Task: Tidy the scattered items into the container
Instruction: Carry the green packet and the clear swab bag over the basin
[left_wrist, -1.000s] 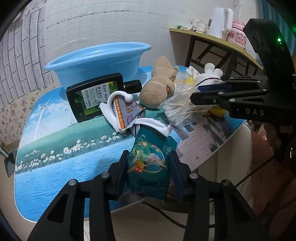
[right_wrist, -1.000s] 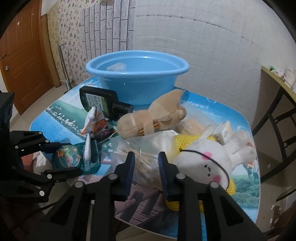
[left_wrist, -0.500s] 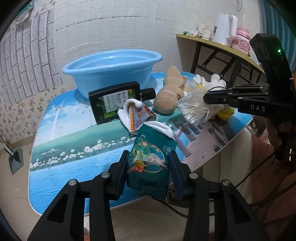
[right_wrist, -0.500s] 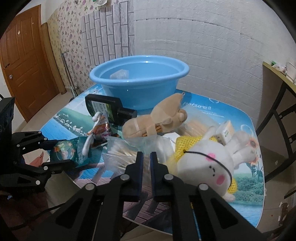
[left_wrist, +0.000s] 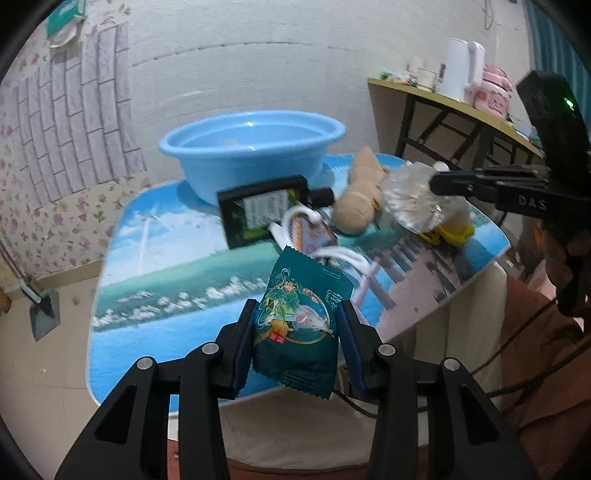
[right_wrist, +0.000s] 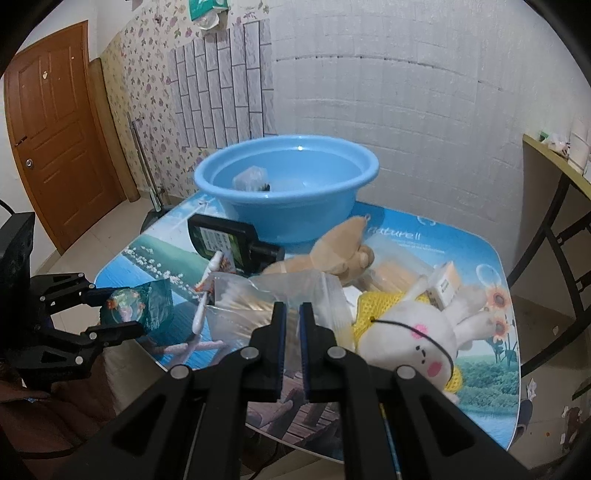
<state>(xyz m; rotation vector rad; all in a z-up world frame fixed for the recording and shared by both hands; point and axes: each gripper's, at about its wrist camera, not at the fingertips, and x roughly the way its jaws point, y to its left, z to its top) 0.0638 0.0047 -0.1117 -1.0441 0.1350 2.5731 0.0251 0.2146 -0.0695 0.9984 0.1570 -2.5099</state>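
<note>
Reading "DAS" on right tool (left_wrist: 439, 182) casing

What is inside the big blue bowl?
The right wrist view shows a small clear crinkly packet with something dark beside it, lying in the blue bowl. The near wall of the bowl hides part of the bottom, so more could be down there.
</note>
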